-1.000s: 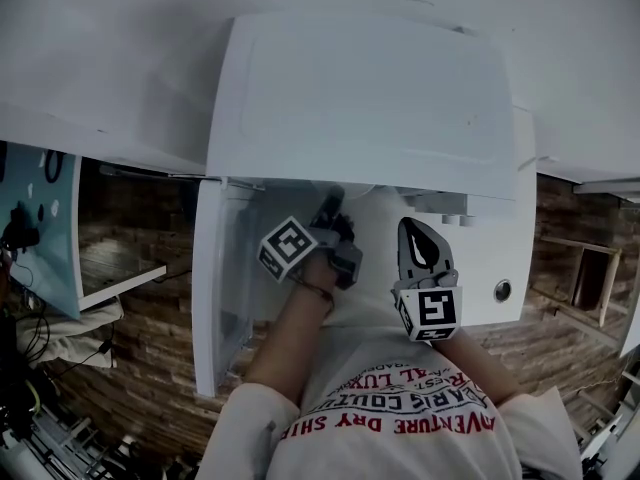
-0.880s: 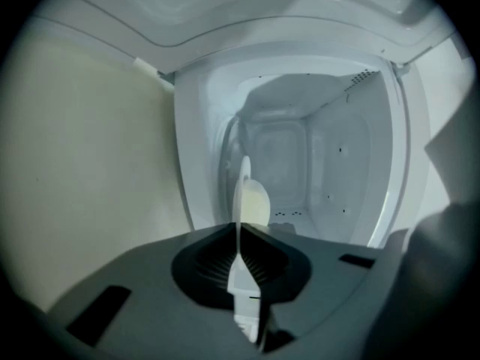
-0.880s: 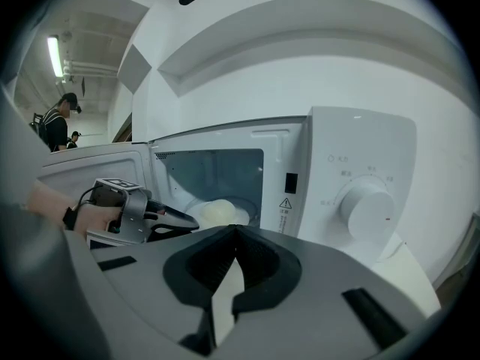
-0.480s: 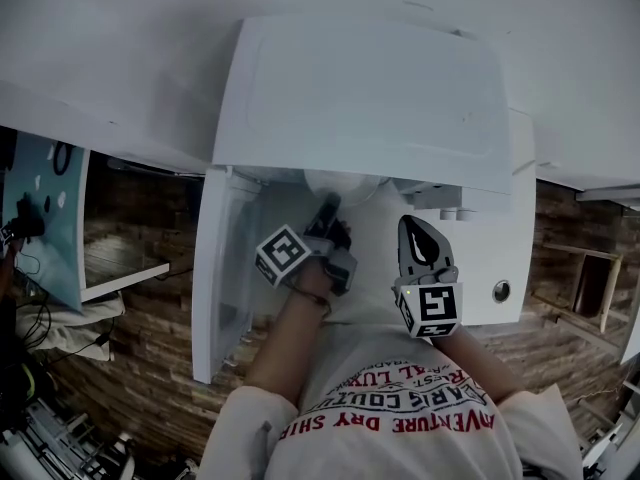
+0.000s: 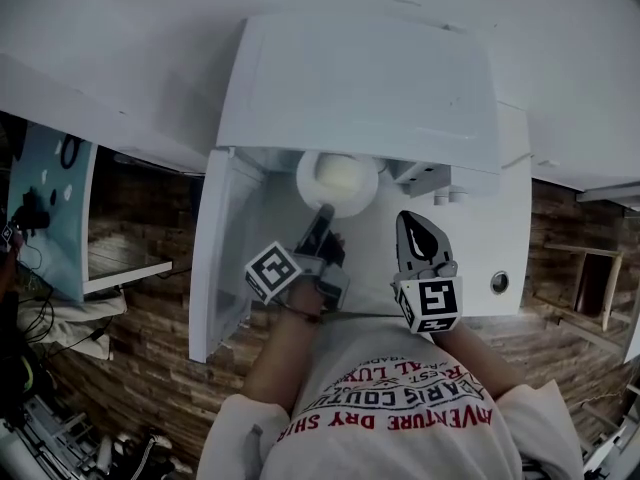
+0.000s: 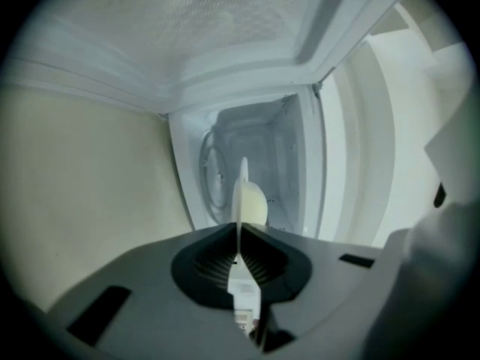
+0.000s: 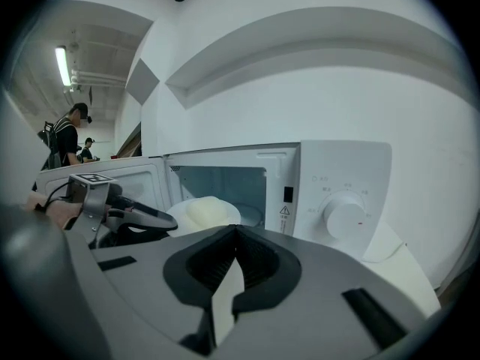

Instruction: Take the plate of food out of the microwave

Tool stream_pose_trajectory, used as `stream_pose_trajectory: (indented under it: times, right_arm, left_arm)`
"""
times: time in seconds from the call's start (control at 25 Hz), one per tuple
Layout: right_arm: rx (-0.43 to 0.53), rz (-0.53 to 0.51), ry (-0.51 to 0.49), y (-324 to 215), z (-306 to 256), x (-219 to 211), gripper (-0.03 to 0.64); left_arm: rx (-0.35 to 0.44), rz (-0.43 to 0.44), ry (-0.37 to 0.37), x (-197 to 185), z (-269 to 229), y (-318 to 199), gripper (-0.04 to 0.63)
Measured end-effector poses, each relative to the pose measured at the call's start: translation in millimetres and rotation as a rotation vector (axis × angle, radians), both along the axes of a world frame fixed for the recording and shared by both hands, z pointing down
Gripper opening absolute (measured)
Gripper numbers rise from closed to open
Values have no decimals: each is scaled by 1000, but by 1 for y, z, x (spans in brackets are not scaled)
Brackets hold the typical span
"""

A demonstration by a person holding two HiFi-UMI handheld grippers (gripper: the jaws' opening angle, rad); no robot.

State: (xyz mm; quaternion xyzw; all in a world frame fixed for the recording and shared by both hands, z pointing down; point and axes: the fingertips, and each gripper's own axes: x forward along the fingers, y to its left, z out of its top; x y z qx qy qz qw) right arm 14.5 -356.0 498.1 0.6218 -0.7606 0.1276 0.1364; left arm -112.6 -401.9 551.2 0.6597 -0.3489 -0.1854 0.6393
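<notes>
A white plate with a pale mound of food sits just outside the mouth of the white microwave. My left gripper is shut on the plate's near rim; its jaws have just been closing with that rim between them. In the left gripper view the plate stands edge-on between the left gripper's pads, the empty cavity behind it. My right gripper hangs shut and empty to the plate's right. From the right gripper view, the plate is in front of the door opening.
The microwave door swings open to the left. The control dial is on the oven's right panel. The oven stands on a white counter against a white wall. Wooden floor lies below. People stand far off.
The left gripper has drawn back toward me, bringing the plate out of the microwave into full view. The right gripper has barely shifted.
</notes>
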Motion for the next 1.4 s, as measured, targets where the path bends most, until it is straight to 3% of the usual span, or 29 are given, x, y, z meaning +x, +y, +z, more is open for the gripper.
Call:
stream_pose_trajectory:
  times: [0.32,0.64,1.4]
  right_arm:
    - [84,3,-8,6,-36,14,9]
    - [133,46,-25,14,-66,33,9]
    - [209,31,6,27,-99,16,9]
  left_arm:
    - [78,10,81,0,-58,35,18]
    - [104,27,83,-9,-82,63,18]
    - [212,62,123,-3,-138,63,18]
